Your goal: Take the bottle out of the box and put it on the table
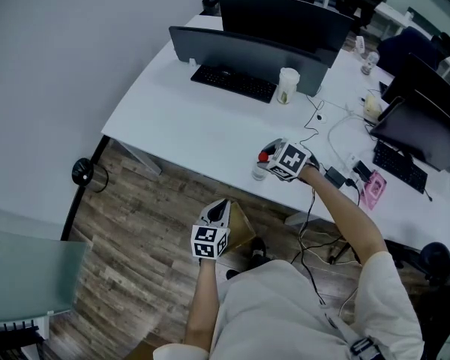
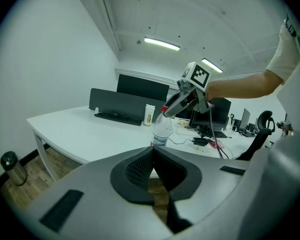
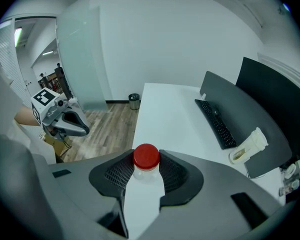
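Right gripper (image 3: 147, 168) clamped on red-capped water bottle (image 3: 146, 156) at white table (image 1: 172, 126) edge. Left gripper (image 2: 153, 168) jaws together, nothing inside.

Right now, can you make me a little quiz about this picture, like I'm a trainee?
1. Which one grips the clear plastic bottle: the left tool or the right tool?
2. True or false: the left tool is holding something between its jaws.
3. What stands beside the black keyboard on the white table? A: a white lidded cup. B: a green apple. C: a blue book.

Key: 1 right tool; 2 false, its jaws are shut with nothing in them; 3 A.
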Motion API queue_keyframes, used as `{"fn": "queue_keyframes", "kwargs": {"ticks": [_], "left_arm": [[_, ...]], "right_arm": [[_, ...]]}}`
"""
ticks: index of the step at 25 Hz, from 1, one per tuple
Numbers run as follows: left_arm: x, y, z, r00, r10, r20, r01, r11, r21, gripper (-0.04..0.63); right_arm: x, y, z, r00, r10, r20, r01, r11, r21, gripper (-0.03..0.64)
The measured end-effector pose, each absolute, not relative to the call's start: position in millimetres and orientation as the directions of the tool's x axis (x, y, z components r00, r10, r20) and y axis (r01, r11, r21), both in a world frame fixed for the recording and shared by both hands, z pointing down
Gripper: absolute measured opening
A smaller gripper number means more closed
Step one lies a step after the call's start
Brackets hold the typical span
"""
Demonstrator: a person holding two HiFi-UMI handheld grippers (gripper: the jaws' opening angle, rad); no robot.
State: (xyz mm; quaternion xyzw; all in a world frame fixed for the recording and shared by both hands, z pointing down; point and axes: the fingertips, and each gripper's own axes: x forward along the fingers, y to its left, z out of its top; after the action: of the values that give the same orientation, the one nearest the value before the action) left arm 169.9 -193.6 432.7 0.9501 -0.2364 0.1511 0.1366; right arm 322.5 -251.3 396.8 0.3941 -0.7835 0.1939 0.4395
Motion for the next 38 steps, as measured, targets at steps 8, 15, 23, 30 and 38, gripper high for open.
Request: {"fn": "queue_keyframes", "kwargs": {"ticks": [8,15,23,30,38], "left_arm": [[166.1,-188.6,436.3,0.851,-0.387,0.356,-0.476,-0.854,0.209,0.015],[161.9,-185.1,427.9,0.856,-0.39,0.339,-0.472,-0.857,0.206,0.015],[143.9,-178.4,409.1,0.856,-0.414,0.309,-0.479,-0.861,0.174,0.015],[133.6,-162.2,406.7,0.849,-0.426,0.312,-0.492,-0.853,0.174,0.015],[113.1,-134.4,404.1,0.849,-0.425,0.313,-0.494,-0.848,0.19,0.015]], "right_arm": [[326.3,-259.7,398.6,-0.308,-0.527,0.792,-0.853,0.522,0.016,0.204],[330.8,-263.0,397.3,-0.247,-0.614,0.75,-0.907,0.418,0.044,0.246],[347.6,-238.6,379.9,-0.146,-0.705,0.694,-0.963,0.262,0.063,0.256],[343.4,-189.4,372.8,-0.099,-0.765,0.637,-0.99,0.142,0.017,0.256],[293.0,-142.3,380.8,-0.16,-0.825,0.542,-0.986,0.109,-0.125,0.255]]}}
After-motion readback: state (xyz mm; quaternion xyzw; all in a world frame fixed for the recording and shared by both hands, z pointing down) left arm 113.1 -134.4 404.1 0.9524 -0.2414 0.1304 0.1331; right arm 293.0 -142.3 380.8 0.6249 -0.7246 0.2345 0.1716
